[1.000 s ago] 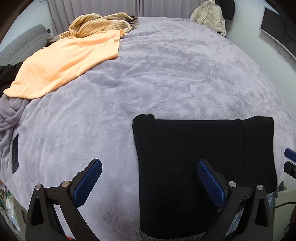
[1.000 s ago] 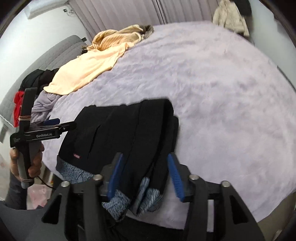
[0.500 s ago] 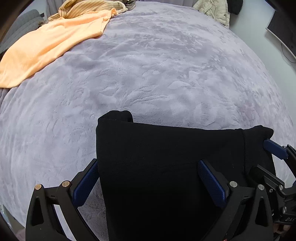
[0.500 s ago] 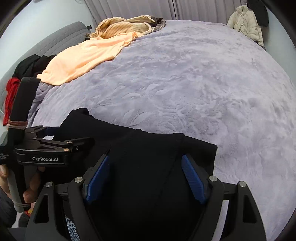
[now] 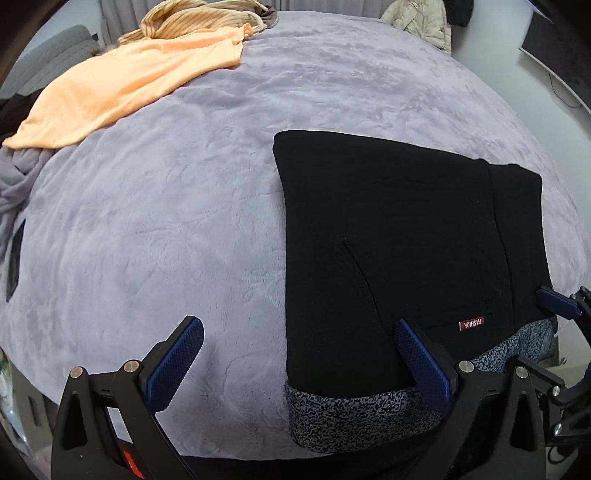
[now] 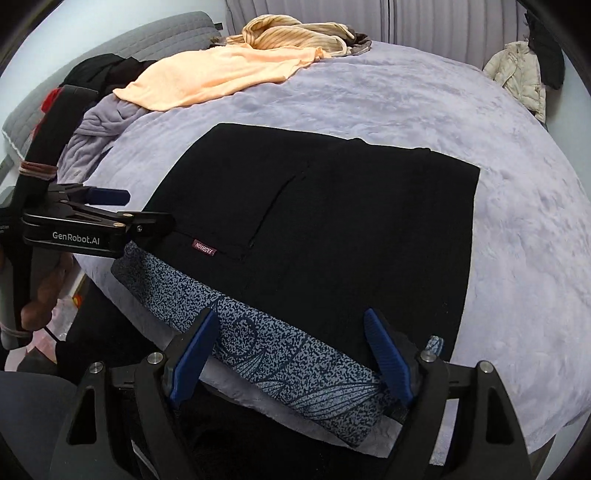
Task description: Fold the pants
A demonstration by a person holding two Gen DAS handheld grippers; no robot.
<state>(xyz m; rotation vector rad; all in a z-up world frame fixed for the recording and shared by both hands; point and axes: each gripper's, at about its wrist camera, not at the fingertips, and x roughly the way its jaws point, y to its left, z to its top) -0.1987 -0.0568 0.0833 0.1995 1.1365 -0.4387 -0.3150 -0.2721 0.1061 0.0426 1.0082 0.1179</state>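
Your black fabric pants (image 5: pixel 399 236) lie folded into a flat, nearly rectangular block on the lilac plush blanket covering the bed (image 5: pixel 177 206), close to the near edge, with the blue-and-black speckled lining of the waistband (image 6: pixel 280 343) turned out toward you. That placement looks sensible: the near edge keeps both of your tools within easy reach of the cloth, and the open stretch of blanket beyond leaves room for another fold. Your left hand-held gripper (image 5: pixel 299 365) stands wide open with nothing pinched; its right pad sits over the black cloth near the small red "FASHION" label (image 5: pixel 471 324), while its left pad hangs over bare blanket, so it straddles the block's left edge rather than holding it. Your right hand-held gripper (image 6: pixel 291 358) is opening, its blue pads standing either side of the speckled waistband without pressing on it, so the cloth lies between them but free. Judging by the tidy outline, the fold reads as laid down and released, and the task seems well along. The pale orange garment (image 5: pixel 122 81) and the tan striped knit (image 5: pixel 192 20) sit far back toward the grey padded headboard (image 6: pixel 122 44), well apart from your work.
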